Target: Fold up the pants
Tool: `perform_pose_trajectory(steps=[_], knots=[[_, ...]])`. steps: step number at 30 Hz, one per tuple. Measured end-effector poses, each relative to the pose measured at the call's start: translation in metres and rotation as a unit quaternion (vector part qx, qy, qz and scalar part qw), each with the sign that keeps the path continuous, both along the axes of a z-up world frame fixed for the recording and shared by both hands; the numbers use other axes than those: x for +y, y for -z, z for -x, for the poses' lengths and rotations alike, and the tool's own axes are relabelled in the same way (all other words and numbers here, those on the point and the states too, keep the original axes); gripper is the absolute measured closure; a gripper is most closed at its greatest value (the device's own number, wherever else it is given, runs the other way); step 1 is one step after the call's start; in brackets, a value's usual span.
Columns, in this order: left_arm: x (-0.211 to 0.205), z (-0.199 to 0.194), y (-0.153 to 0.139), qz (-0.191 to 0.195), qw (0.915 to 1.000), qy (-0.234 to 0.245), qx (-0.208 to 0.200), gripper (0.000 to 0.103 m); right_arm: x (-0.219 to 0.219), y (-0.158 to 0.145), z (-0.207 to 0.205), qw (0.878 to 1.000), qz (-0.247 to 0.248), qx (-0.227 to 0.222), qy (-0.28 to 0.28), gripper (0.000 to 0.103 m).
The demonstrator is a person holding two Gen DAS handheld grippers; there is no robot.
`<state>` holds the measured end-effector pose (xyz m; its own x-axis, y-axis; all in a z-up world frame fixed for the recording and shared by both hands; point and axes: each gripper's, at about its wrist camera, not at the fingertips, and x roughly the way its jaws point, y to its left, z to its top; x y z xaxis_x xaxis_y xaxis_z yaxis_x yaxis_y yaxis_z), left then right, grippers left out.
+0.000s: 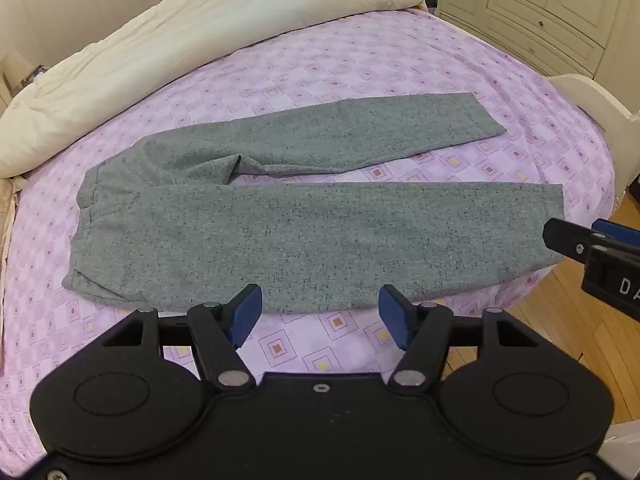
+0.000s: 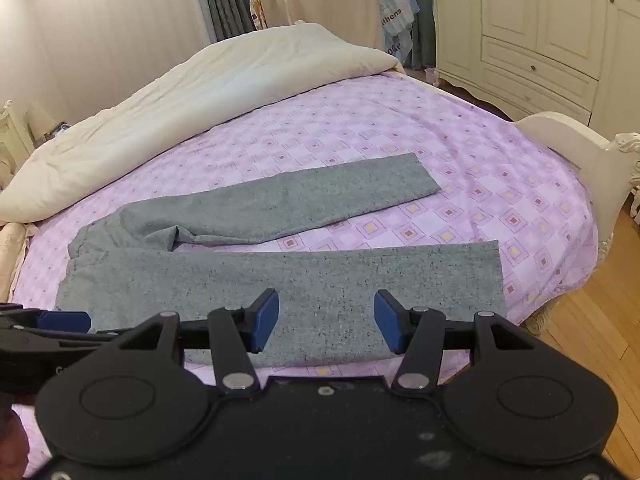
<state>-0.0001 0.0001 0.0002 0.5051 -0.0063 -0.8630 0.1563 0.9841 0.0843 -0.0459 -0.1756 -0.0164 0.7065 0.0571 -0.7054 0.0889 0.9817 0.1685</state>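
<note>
Grey pants (image 1: 304, 220) lie flat mid-frame on the bed (image 1: 360, 64); left claw (image 1: 320, 316) and right claw (image 2: 326, 320) hover spread, lower centre, holding nothing.

Bedroom around a round bed

A lilac sheet (image 1: 360, 60) patterned with small squares covers the bed; a cream duvet (image 1: 160, 40) is heaped along its far-left edge. A cream footboard (image 2: 568, 148) rises at the right edge, with wooden floor (image 2: 592, 320) below and cream wardrobes (image 2: 540, 20) behind.
</note>
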Motion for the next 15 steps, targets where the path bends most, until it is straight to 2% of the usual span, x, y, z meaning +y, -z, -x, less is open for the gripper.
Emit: perform_pose_trajectory(steps=[7, 9, 15], knots=[[-0.009, -0.001, -0.001, -0.005, 1.0000, 0.000, 0.006, 0.037, 0.007, -0.002, -0.007, 1.000, -0.002, 0.010, -0.006, 0.047], [-0.003, -0.003, -0.002, 0.012, 0.9999, 0.000, 0.008, 0.037, 0.012, -0.005, -0.010, 1.000, 0.001, 0.011, -0.007, 0.047], [-0.003, -0.001, 0.001, 0.003, 1.0000, 0.005, 0.003, 0.037, 0.011, -0.004, -0.010, 1.000, -0.001, 0.008, -0.006, 0.047]])
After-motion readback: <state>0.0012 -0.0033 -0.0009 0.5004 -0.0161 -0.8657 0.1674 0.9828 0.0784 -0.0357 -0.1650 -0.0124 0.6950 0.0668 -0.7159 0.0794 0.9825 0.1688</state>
